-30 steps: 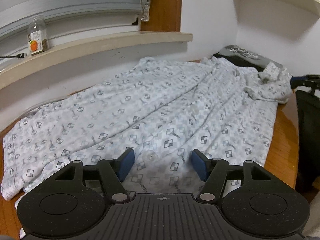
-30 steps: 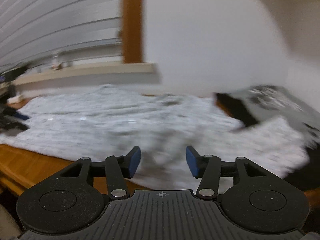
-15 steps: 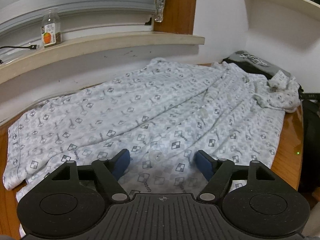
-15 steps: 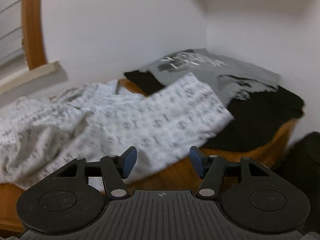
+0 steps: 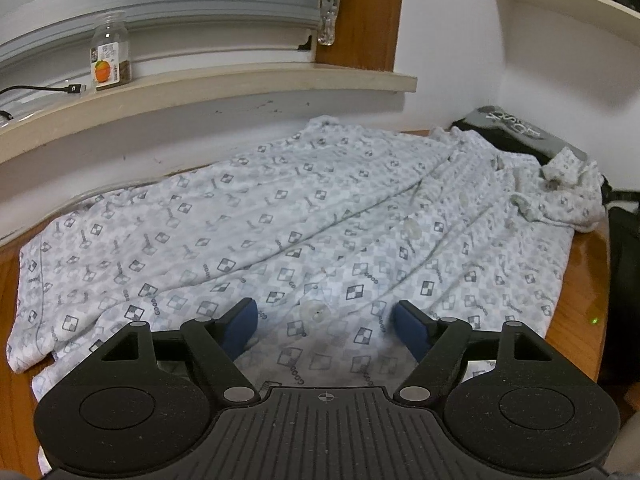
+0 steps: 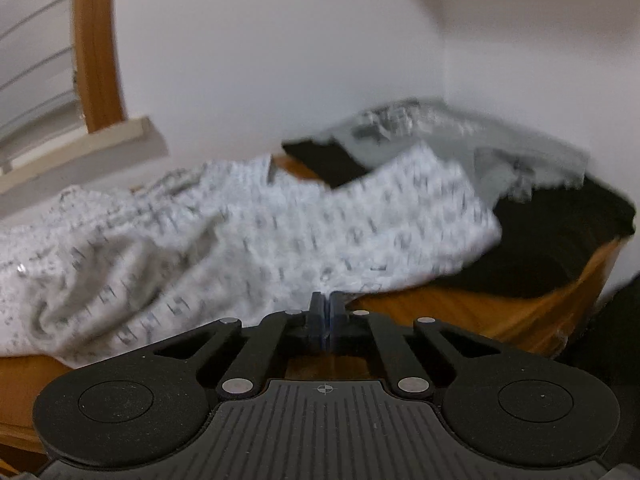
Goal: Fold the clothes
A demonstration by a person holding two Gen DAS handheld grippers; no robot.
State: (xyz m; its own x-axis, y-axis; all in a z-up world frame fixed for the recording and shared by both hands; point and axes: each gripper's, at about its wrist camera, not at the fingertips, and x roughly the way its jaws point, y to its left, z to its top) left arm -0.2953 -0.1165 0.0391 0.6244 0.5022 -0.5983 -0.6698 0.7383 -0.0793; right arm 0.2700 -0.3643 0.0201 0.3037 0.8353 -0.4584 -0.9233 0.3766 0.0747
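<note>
On the left we have the white button-front shirt with a grey checked print (image 5: 280,232) spread flat over the brown wooden bench (image 5: 576,304). Its long axis runs from the hem at the bench's near left corner to the crumpled collar at the far right edge. Our left gripper (image 5: 324,320) hovers over the near hem with its blue pads wide apart, a clear button on the placket between them, holding nothing.

To the right, our right gripper (image 6: 325,312) has its pads pressed together at the lower edge of the shirt's sleeve end (image 6: 360,232). The view is blurred, so we cannot tell whether cloth is pinched between them. That sleeve lies ahead of it, stretching toward the folded grey and black garments (image 6: 540,216) at the far right corner. We judge the right gripper the nearer one for folding the sleeve inward.
</note>
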